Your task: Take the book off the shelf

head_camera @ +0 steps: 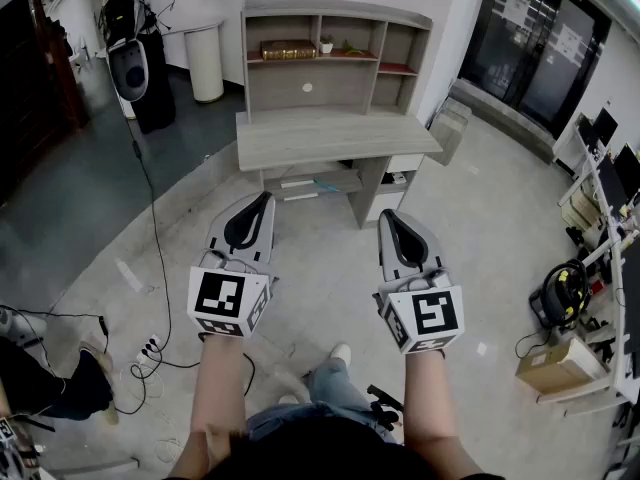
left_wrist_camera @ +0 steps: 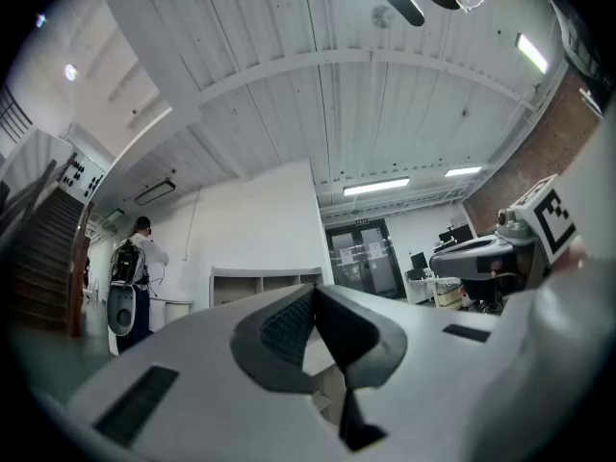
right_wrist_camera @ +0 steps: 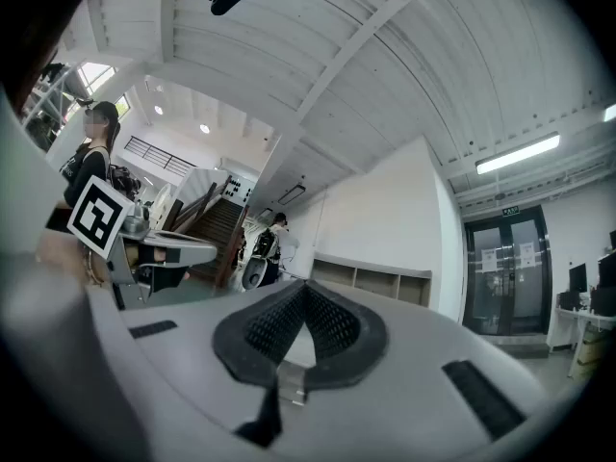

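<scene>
Across open floor [head_camera: 330, 278], the shelf [head_camera: 335, 13] holds what seems the book [head_camera: 287, 50]; left tongs [head_camera: 265, 199], right tongs [head_camera: 389, 214] closed.

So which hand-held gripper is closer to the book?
Left. The left hand-held gripper points almost straight at the book, well short of the shelf. The right hand-held gripper is about as far back, but off to the book's right.

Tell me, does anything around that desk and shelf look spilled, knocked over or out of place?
Nothing looks spilled or broken. The book lies flat on the shelf rather than standing upright, but it sits squarely in its compartment. The only untidy bit is a black cable trailing loose across the floor to a power strip.
</scene>
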`<action>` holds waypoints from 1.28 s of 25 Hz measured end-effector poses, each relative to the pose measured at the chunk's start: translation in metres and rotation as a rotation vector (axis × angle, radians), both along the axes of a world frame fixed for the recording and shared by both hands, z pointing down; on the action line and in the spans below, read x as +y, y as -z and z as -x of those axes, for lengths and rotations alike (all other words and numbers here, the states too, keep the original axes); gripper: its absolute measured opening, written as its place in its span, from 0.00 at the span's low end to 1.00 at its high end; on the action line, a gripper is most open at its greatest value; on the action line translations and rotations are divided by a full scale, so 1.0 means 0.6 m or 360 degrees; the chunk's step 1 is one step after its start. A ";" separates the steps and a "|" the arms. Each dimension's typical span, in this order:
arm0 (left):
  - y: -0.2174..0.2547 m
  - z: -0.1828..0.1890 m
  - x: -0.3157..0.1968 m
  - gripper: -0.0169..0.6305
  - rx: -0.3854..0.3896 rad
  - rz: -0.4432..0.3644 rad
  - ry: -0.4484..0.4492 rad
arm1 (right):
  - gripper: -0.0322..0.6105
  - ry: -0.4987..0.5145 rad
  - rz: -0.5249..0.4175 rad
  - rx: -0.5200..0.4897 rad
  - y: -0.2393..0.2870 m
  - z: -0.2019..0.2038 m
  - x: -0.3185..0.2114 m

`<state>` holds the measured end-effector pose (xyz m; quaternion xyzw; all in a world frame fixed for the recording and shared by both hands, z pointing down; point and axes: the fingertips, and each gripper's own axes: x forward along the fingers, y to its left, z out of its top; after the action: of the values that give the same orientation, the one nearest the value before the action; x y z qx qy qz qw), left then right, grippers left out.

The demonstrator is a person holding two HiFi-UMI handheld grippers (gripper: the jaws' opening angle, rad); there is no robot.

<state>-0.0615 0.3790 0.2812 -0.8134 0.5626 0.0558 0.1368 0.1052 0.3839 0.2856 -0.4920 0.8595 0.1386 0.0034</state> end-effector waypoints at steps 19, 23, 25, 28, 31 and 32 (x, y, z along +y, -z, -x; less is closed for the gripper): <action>-0.032 -0.017 -0.214 0.69 0.0089 0.0129 0.0078 | 0.07 0.0040 0.0019 0.0025 -0.036 -0.022 -0.212; -0.014 -0.037 -0.310 0.69 0.0095 0.0114 0.0082 | 0.07 0.0066 -0.0006 0.0018 -0.015 -0.038 -0.316; -0.007 -0.046 -0.355 0.69 0.0105 0.0120 0.0104 | 0.07 0.0082 -0.0022 0.0022 -0.003 -0.049 -0.363; 0.001 -0.054 -0.407 0.69 0.0108 0.0115 0.0153 | 0.07 0.0106 -0.0042 0.0016 0.014 -0.067 -0.419; 0.001 -0.056 -0.441 0.69 0.0128 0.0104 0.0185 | 0.07 0.0109 -0.0056 0.0029 0.017 -0.083 -0.463; -0.002 -0.056 -0.451 0.69 0.0130 0.0109 0.0191 | 0.07 0.0104 -0.0054 0.0032 0.016 -0.087 -0.477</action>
<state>-0.0281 0.1081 0.2826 -0.7794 0.6171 0.0614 0.0888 0.1575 0.0979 0.2762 -0.4621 0.8726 0.1579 0.0077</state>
